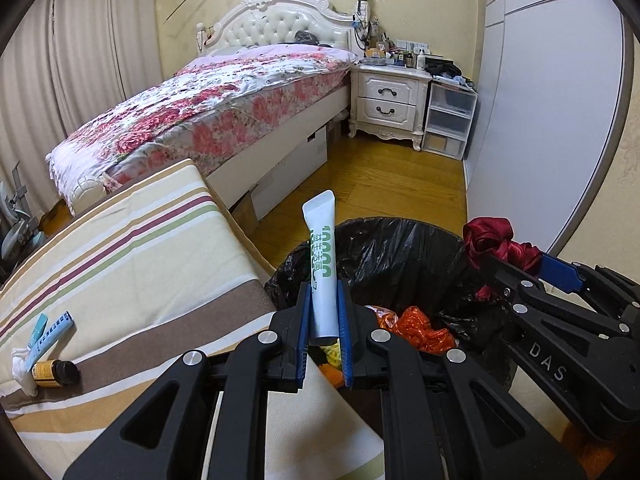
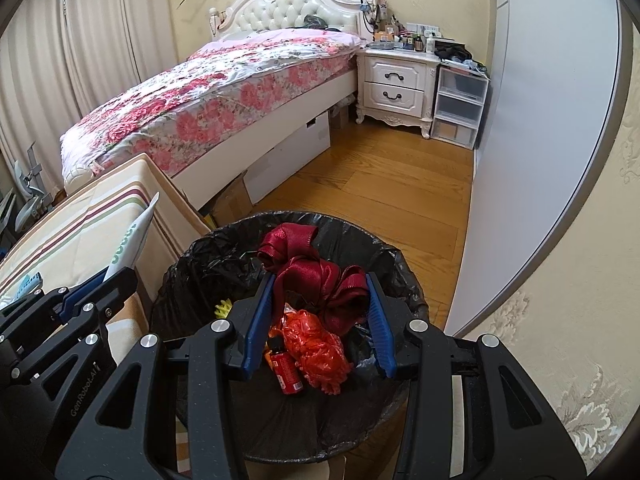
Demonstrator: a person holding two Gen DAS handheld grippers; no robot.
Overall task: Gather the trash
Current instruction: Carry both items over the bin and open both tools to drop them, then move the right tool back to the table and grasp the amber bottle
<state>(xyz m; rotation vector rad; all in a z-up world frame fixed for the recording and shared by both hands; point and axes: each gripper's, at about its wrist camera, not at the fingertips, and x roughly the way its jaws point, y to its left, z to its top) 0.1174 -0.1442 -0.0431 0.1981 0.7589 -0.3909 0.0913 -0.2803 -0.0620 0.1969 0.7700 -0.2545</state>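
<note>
My left gripper (image 1: 324,296) is shut on a white tube with green print (image 1: 320,256), held upright at the left rim of the black-lined trash bin (image 1: 400,240). It also shows in the right wrist view (image 2: 128,240). My right gripper (image 2: 320,292) is shut on a dark red ribbon bundle (image 2: 316,272) and holds it above the bin (image 2: 208,256). Inside the bin lie an orange plastic bag (image 2: 320,344), a small red bottle (image 2: 286,372) and something yellow (image 2: 224,306).
A striped cushion (image 1: 120,248) to the left carries a blue tube (image 1: 52,332), a small brown bottle (image 1: 54,372) and white tissue (image 1: 22,368). A floral bed (image 1: 208,112), a white nightstand (image 1: 390,100), plastic drawers (image 1: 450,120) and a wardrobe door (image 1: 540,120) lie beyond.
</note>
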